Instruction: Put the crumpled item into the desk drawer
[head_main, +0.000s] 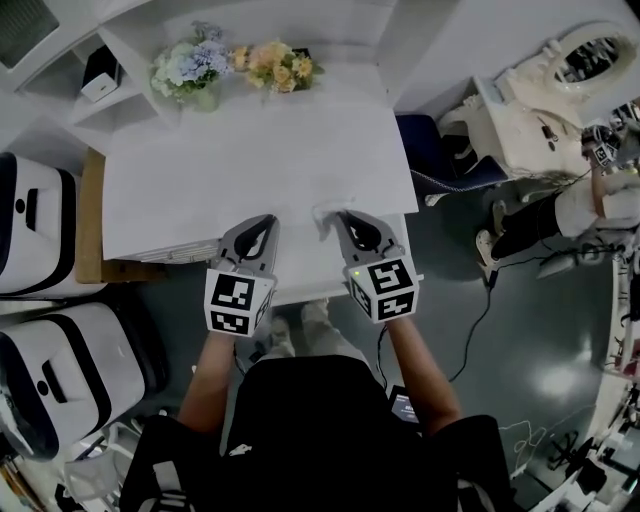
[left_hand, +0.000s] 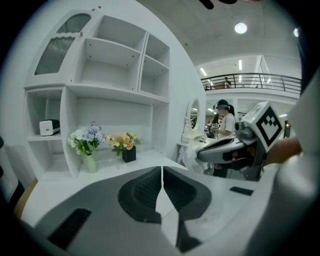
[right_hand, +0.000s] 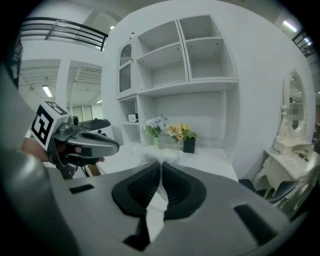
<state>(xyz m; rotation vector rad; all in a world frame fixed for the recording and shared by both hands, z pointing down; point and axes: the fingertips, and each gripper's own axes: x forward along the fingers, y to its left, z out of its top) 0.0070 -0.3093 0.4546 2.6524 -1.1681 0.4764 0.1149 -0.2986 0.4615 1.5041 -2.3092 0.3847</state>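
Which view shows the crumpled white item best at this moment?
The right gripper view: the crumpled item sits dead centre, pinched between the shut jaws of the right gripper. The head view shows only a small white bit at that gripper's tip; the left gripper view shows it from the side, pale against white furniture.

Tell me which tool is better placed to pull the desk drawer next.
Left, most likely. The left tool has its jaws together on nothing, so it is free. The right tool is shut on the crumpled item.
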